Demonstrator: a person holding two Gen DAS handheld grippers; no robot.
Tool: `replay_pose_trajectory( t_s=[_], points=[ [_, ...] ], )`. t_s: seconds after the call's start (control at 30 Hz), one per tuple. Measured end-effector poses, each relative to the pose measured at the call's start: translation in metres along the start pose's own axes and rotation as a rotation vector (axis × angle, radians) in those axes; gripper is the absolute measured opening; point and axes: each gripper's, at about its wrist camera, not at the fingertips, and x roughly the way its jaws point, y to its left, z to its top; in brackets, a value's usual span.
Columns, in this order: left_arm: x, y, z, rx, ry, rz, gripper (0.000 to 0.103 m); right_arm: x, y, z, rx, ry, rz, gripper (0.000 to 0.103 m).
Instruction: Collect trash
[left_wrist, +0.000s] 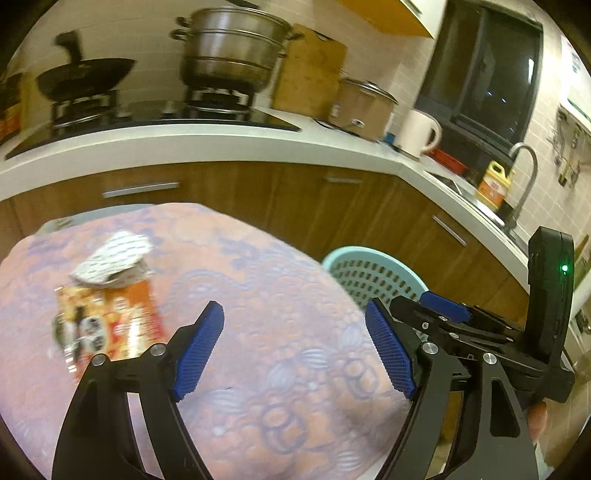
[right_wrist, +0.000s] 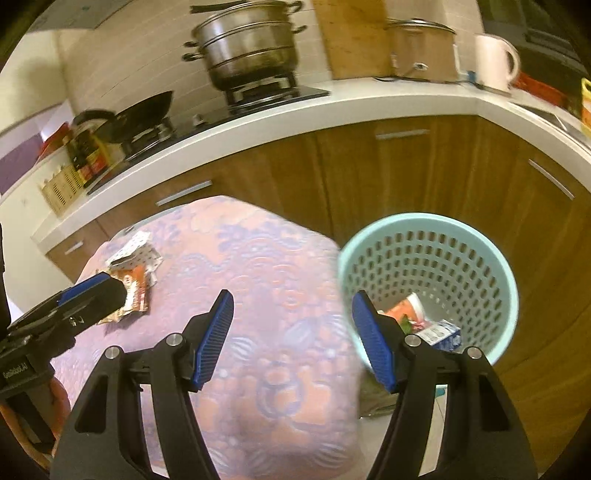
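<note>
A red snack packet (left_wrist: 110, 321) lies on the pink-and-purple tablecloth (left_wrist: 258, 295), with a crumpled white dotted wrapper (left_wrist: 114, 258) on its far end. Both also show in the right wrist view, the packet (right_wrist: 135, 291) and the wrapper (right_wrist: 133, 251). My left gripper (left_wrist: 295, 347) is open and empty above the cloth, to the right of the packet. My right gripper (right_wrist: 291, 332) is open and empty, over the table's right edge beside a light blue perforated bin (right_wrist: 428, 280). The bin holds a red-and-white cup (right_wrist: 406, 310) and a blue-and-white carton (right_wrist: 443, 334).
Behind the table runs a white kitchen counter (left_wrist: 221, 140) over brown cabinets, with a steel steamer pot (left_wrist: 229, 48), a black wok (left_wrist: 81, 77), a white kettle (left_wrist: 417, 133) and a sink tap (left_wrist: 524, 177). The bin (left_wrist: 373, 277) stands on the floor between table and cabinets.
</note>
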Motion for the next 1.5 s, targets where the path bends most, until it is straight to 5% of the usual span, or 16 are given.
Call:
replay_pose_trajectory(
  t_s=[0.6,1.03,1.3,1.37,1.5],
  points=[
    [-0.07,0.141,-0.032,-0.268,-0.091,0.144,0.079,0.053,0.106,-0.041,-0.22,-0.018,0.075,0.063],
    [-0.025,0.157,-0.041,-0.306,0.008,0.087,0.077,0.059,0.099,-0.04,-0.205,-0.003,0.079,0.063],
    [-0.003,0.146,-0.041,-0.277,0.059,0.067,0.039,0.058,0.107,-0.043,-0.254,-0.01,0.069,0.063],
    [-0.002,0.142,-0.043,-0.268,0.067,0.067,0.014,0.06,0.109,-0.044,-0.264,-0.005,0.071,0.063],
    [-0.009,0.134,-0.053,-0.248,0.075,0.066,0.008,0.059,0.108,-0.044,-0.26,-0.006,0.073,0.063]
  ],
)
